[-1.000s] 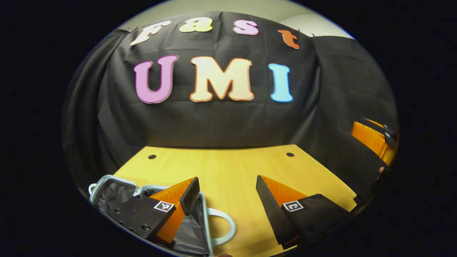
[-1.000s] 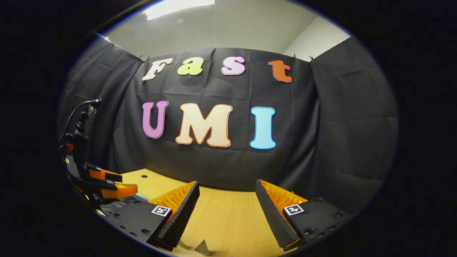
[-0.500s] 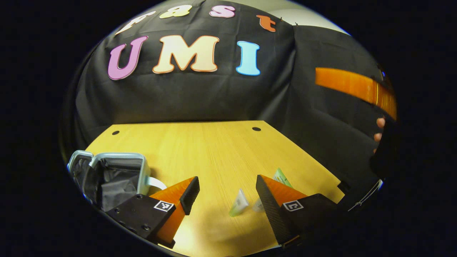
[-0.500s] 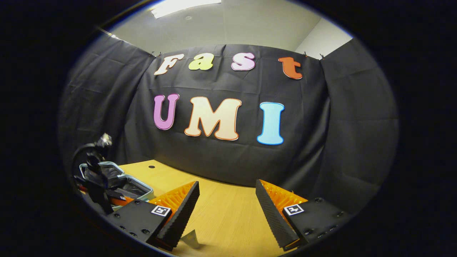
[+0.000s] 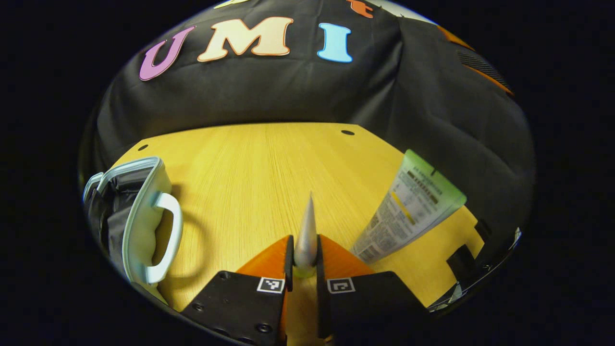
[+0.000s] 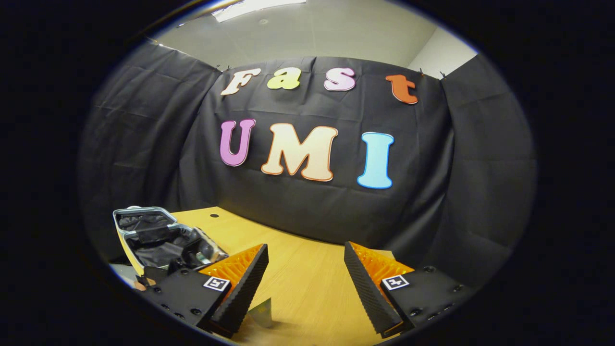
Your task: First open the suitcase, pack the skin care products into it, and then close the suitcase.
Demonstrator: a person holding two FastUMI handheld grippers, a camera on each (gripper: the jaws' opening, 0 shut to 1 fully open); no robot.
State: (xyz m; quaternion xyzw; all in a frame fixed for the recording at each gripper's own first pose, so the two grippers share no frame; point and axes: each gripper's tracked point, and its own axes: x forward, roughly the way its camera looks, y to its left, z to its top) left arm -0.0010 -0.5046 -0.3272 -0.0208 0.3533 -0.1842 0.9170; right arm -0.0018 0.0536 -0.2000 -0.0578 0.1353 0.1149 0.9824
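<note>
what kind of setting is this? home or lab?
Likely a staged recording booth, not a home: black cloth wall draped around a bare wooden table, office-style ceiling light, and only props: an open suitcase and skincare tubes.

- A wooden table [image 5: 250, 163] with a light yellow top and fine straight grain stands in the booth.
- Two small dark round holes [image 5: 347, 132] are near the far edge of the table, one at each far corner.
- Black cloth [image 6: 461, 192] hangs behind and beside the table.
- A pale ceiling [image 6: 312, 33] with a bright light panel [image 6: 259, 4] is above the cloth.
</note>
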